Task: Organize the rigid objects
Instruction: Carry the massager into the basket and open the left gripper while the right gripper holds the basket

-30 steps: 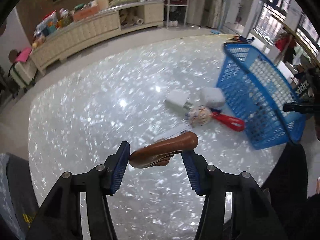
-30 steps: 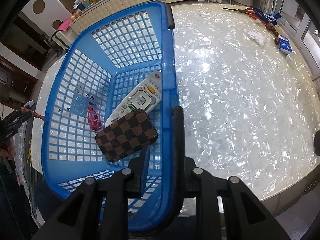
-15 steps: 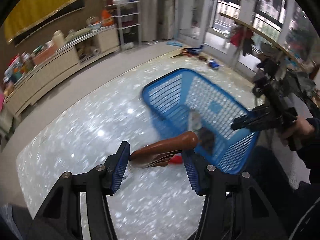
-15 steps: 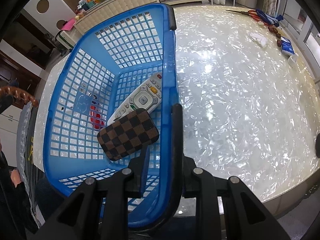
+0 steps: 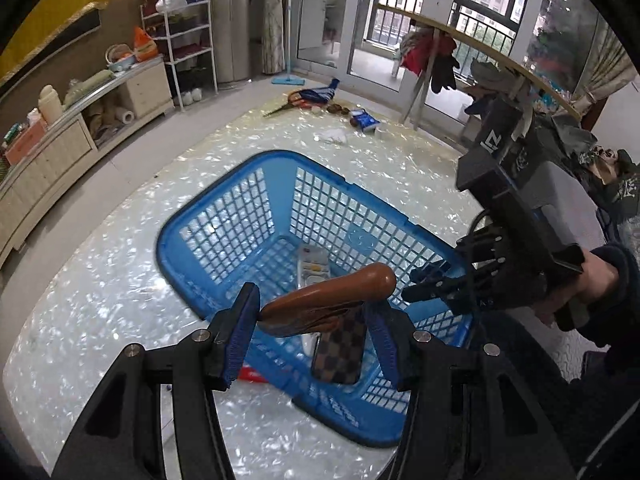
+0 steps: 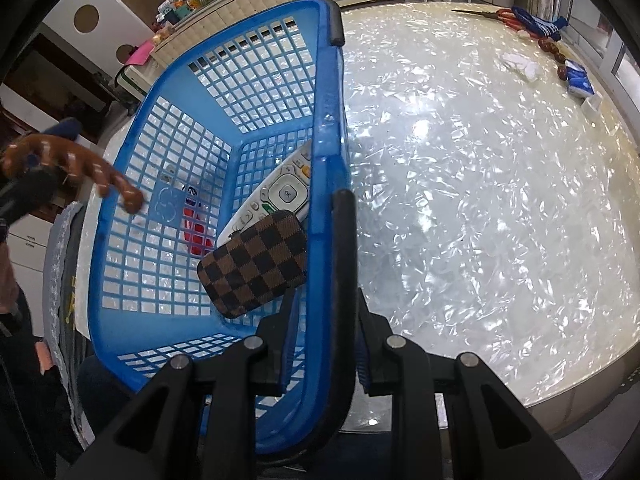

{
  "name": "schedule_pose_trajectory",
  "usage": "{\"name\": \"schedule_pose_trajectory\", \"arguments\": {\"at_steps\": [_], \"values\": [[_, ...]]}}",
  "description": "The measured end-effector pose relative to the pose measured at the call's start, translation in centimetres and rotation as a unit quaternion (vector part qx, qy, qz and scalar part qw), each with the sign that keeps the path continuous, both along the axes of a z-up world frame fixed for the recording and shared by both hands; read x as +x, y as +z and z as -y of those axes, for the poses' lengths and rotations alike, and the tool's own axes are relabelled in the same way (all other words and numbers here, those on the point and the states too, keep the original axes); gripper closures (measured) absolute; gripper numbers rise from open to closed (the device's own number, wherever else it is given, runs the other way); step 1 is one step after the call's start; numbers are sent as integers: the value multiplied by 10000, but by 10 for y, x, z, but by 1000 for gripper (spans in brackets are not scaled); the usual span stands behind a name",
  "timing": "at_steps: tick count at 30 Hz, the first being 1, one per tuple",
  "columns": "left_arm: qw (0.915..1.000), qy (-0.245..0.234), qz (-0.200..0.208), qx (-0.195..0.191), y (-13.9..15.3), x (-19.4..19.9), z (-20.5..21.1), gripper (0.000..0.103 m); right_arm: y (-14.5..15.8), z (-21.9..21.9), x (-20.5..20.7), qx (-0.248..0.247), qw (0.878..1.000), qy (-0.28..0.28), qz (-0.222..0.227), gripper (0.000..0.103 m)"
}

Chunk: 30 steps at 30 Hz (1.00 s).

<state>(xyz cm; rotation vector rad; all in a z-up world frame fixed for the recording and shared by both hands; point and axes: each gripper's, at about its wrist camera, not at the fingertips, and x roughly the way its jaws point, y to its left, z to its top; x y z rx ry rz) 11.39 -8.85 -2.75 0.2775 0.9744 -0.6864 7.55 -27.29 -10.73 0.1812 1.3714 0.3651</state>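
My left gripper (image 5: 314, 330) is shut on a brown wooden comb (image 5: 332, 304) and holds it above the near rim of the blue basket (image 5: 248, 204). The comb also shows in the right wrist view (image 6: 80, 164), over the basket's left wall. My right gripper (image 6: 326, 336) is shut on the basket's rim (image 6: 334, 160) beside its black handle (image 6: 346, 280); it shows in the left wrist view too (image 5: 436, 290). Inside the basket lie a white remote (image 6: 280, 196) and a brown checkered case (image 6: 254, 262). A red object (image 6: 196, 236) shows through the basket floor.
The basket stands on a round pearly white table (image 6: 480, 184). At the table's far edge lie red scissors (image 6: 508, 16), a white cloth (image 6: 522, 66), a blue packet (image 6: 578, 80) and brown beads (image 6: 552, 50). A low cabinet (image 5: 60, 148) stands behind.
My left gripper has carried the comb from the open table to above the basket. My right gripper has kept its hold on the basket rim.
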Motion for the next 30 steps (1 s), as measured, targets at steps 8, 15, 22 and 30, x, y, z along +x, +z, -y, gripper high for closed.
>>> {"name": "schedule_pose_trajectory", "arguments": {"at_steps": [8, 15, 22, 30], "values": [[9984, -92, -280, 483, -47, 25, 21, 45, 0, 2, 2, 35, 10000, 25, -11, 78], [9928, -118, -478, 1095, -81, 42, 37, 45, -2, 4, 3, 78, 10000, 11, -26, 78], [9768, -132, -228, 2125, -100, 46, 55, 46, -4, 6, 5, 75, 10000, 22, -27, 78], [9638, -213, 128, 2655, -115, 39, 62, 45, -3, 4, 7, 34, 10000, 4, -41, 78]]}}
